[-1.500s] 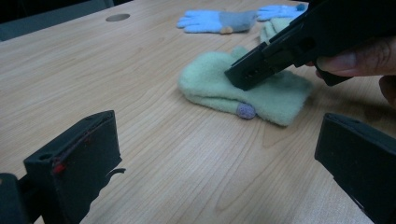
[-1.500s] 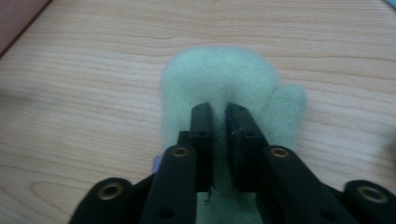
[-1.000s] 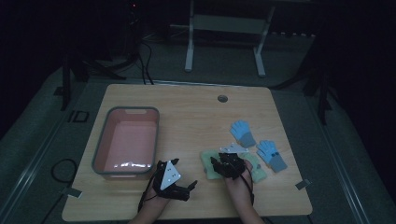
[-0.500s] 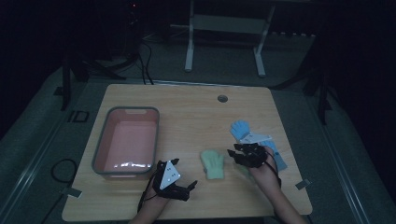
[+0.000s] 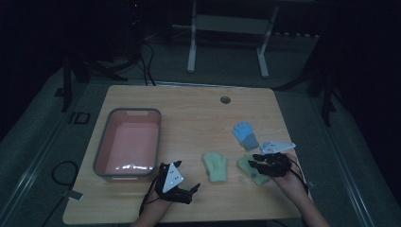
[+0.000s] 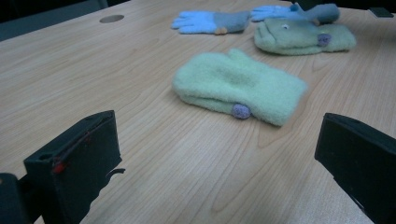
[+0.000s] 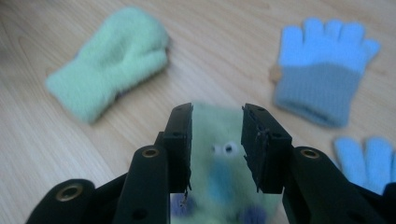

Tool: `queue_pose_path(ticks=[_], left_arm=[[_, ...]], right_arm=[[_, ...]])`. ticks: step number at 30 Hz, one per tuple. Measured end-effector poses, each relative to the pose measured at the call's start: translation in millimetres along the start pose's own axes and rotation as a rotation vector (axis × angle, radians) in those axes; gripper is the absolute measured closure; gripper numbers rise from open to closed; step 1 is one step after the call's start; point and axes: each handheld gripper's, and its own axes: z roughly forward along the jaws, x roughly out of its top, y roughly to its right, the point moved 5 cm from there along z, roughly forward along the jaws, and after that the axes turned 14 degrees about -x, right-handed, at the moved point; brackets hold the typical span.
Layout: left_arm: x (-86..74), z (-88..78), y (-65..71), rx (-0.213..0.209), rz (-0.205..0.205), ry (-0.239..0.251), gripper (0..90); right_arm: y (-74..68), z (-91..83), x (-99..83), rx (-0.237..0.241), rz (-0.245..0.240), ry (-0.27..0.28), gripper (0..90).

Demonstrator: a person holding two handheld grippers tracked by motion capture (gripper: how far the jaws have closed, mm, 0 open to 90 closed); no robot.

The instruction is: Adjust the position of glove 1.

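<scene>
on the wooden tabletop (image 5: 189, 113) we see a fuzzy pale green mitten (image 5: 215, 166) lying flat near the front edge, a small purple button at its cuff in the left gripper view. just to its right lies a second green mitten (image 7: 219, 186) with a stitched face of two small eyes. the right tongs (image 7: 215, 144) hang over it, jaws narrowly apart, gripping nothing. the left tongs (image 6: 210, 158) rest wide apart. a blue glove (image 5: 245, 134) lies beyond, a pink tub (image 5: 126, 142) at left.
</scene>
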Motion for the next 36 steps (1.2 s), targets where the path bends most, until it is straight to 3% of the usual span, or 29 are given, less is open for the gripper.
queue_pose_path(ticks=[5, 12, 20, 24, 26, 29, 32, 36], left_arm=[[0.0, 0.0, -0.3, 0.0, -0.002, -0.001, 0.3], [0.0, 0.2, -0.2, 0.001, -0.002, -0.002, 0.3], [-0.1, 0.3, -0.1, 0.004, 0.0, -0.003, 0.3], [-0.1, 0.3, 0.0, 0.006, 0.001, -0.007, 0.3], [-0.1, 0.3, -0.1, 0.006, 0.0, -0.005, 0.3], [-0.1, 0.4, -0.2, 0.008, -0.001, -0.007, 0.3], [-0.1, 0.3, -0.3, 0.01, -0.002, -0.006, 0.3], [-0.2, 0.1, -0.8, 0.014, -0.005, -0.007, 0.3]], right_arm=[[0.6, 5.6, -12.4, 0.001, 0.023, -0.012, 64.1], [-3.7, 18.6, -21.7, -0.046, -0.016, -0.056, 58.1], [-6.2, 23.1, -29.1, -0.039, -0.021, -0.039, 59.1], [-6.1, 23.3, -30.3, -0.024, 0.003, -0.04, 71.0], [-8.7, 22.6, -30.3, -0.042, 0.011, -0.041, 79.5], [-13.8, 21.6, -28.8, -0.092, 0.039, -0.051, 83.7], [-17.9, 17.4, -24.4, -0.102, 0.104, -0.051, 85.7], [-19.4, -0.8, -7.1, -0.152, 0.186, -0.007, 86.6]])
